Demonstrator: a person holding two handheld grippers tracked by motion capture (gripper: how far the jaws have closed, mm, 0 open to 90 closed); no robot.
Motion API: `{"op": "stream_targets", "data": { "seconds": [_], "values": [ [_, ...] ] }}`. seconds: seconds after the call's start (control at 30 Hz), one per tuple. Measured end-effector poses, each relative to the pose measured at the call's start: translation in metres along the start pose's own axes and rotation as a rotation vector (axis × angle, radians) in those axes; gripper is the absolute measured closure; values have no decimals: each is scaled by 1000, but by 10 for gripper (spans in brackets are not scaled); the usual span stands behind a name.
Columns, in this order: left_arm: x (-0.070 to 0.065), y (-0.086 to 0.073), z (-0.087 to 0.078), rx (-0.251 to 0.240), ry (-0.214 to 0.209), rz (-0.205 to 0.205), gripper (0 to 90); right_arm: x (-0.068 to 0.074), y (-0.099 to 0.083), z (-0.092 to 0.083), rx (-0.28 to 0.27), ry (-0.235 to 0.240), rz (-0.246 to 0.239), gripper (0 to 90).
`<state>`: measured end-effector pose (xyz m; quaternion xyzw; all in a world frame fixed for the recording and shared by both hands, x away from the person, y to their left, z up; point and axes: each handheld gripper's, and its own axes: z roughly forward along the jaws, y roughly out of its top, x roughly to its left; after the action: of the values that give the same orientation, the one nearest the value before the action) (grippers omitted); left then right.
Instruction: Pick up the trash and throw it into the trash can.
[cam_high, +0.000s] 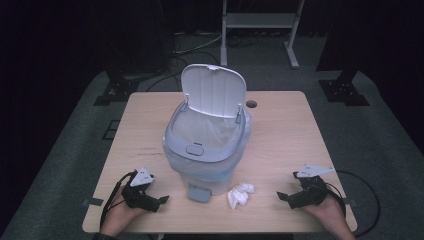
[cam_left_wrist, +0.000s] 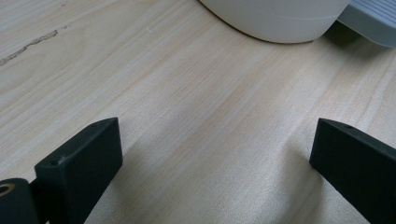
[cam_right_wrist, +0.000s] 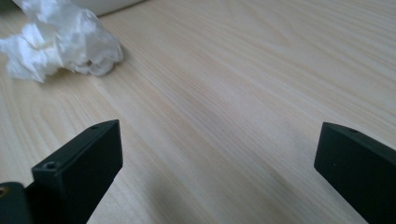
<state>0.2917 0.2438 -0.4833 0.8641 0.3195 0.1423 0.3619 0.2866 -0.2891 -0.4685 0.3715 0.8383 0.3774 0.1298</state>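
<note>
A white pedal bin (cam_high: 206, 150) stands mid-table with its lid (cam_high: 212, 90) swung up and a clear liner inside. Its grey pedal (cam_high: 198, 193) faces the near edge. A crumpled white tissue (cam_high: 240, 194) lies on the table just right of the pedal, and in the right gripper view the tissue (cam_right_wrist: 60, 39) sits ahead at upper left. My left gripper (cam_high: 159, 201) rests low at the near left, open, jaws wide over bare wood (cam_left_wrist: 215, 154), with the bin base (cam_left_wrist: 275, 21) ahead. My right gripper (cam_high: 285, 198) sits at the near right, open and holding nothing (cam_right_wrist: 217, 158).
The wooden table (cam_high: 290, 130) has a cable hole (cam_high: 251, 104) behind the bin and a dark scratch (cam_high: 150, 150) left of it. Cables trail from both grippers off the near corners. A white frame (cam_high: 260, 22) stands on the floor beyond the table.
</note>
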Motion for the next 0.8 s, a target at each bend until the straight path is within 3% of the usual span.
{"op": "stream_targets", "data": {
  "seconds": [0.33,0.8],
  "values": [
    [0,0,0,0,2,-2,14,9,12,-3,-24,43,14,2],
    [0,0,0,0,3,-3,14,25,26,2,-46,102,-22,2]
  ]
}}
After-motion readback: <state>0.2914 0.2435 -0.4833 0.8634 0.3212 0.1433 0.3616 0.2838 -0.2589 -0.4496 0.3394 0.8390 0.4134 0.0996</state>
